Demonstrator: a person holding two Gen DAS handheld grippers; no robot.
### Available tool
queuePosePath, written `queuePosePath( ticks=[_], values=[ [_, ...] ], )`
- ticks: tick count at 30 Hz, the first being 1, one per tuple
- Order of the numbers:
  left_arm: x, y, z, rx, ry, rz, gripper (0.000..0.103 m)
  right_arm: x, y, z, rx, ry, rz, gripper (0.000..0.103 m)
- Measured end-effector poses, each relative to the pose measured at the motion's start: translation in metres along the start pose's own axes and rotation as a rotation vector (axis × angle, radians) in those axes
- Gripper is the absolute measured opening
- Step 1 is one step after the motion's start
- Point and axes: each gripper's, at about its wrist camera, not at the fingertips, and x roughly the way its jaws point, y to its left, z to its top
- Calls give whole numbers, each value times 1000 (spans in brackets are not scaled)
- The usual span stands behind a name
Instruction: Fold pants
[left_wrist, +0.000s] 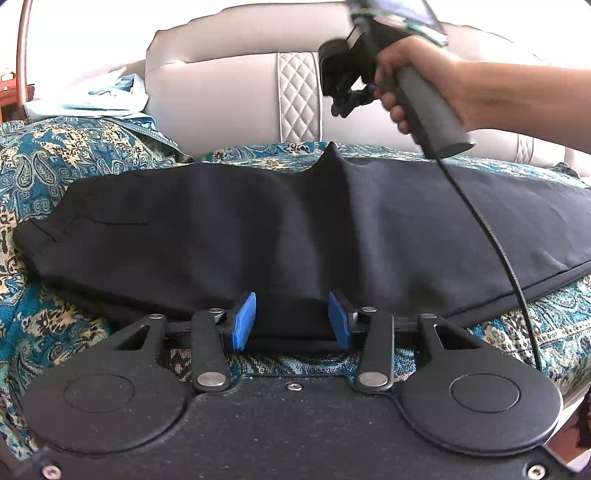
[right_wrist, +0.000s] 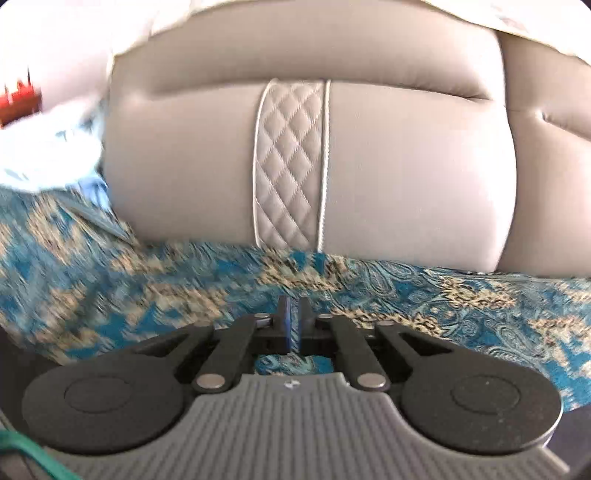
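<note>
Black pants (left_wrist: 258, 221) lie spread lengthwise across a teal paisley bedcover (left_wrist: 55, 166). At their near edge my left gripper (left_wrist: 291, 319) is low, its blue pads (left_wrist: 243, 321) closed on a bunch of the black cloth that fills the gap between them. A hand (left_wrist: 413, 74) holds my right gripper (left_wrist: 343, 99) up in the air above the pants' far edge, fingers pointing down and left. In its own view the right gripper (right_wrist: 294, 325) has its pads nearly together with nothing between them, over the bedcover (right_wrist: 443, 295). No pants show in that view.
A padded grey headboard (left_wrist: 221, 85) with a quilted strip (right_wrist: 291, 162) rises behind the bed. Pale blue and white cloth (left_wrist: 92, 96) is piled at the far left. A black cable (left_wrist: 491, 236) hangs from the right gripper's handle across the pants.
</note>
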Motion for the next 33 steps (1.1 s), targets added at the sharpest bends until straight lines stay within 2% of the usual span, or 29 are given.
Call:
queuePosePath(
  ticks=[2,3,5,8,10,12,13,15,17,19,23,25,28,31,33],
  values=[
    [1,0,1,-5,1,0,42,-12,-7,-9,34,2,121,24],
    [2,1,2,-10,4,-3,42,-19,-9,-17,30,0,166,40],
    [2,2,2,-15,8,-6,42,-32,-11,-39,1,-10,239,45],
    [4,1,2,-6,8,-2,42,-45,-8,-76,-65,9,278,49],
    [5,0,2,2,10,-1,42,-47,-7,-99,-134,33,249,55],
    [5,1,2,-16,13,-4,43,-47,-15,-115,-184,9,191,55],
    [5,0,2,-25,16,-1,43,-52,-21,-121,-208,-33,167,65],
    [3,-1,2,-31,27,2,43,-56,-32,-127,-232,-57,16,80],
    [1,-3,2,-24,33,-4,44,-59,-54,-128,-173,-71,-45,81],
    [0,-2,4,-8,45,-11,44,-59,-79,-127,-95,-58,-146,81],
    [-5,14,16,-82,83,-27,44,-65,-124,-128,15,-51,-211,87],
    [-10,28,25,-119,46,24,43,-69,-143,-133,32,-51,-180,91],
    [-7,56,46,-176,-7,156,44,-75,-156,-139,25,-72,-122,94],
    [17,88,63,-288,3,215,42,-76,-156,-141,11,-72,-95,98],
    [39,100,69,-307,33,291,39,-73,-156,-137,0,-66,-98,98]
  ],
)
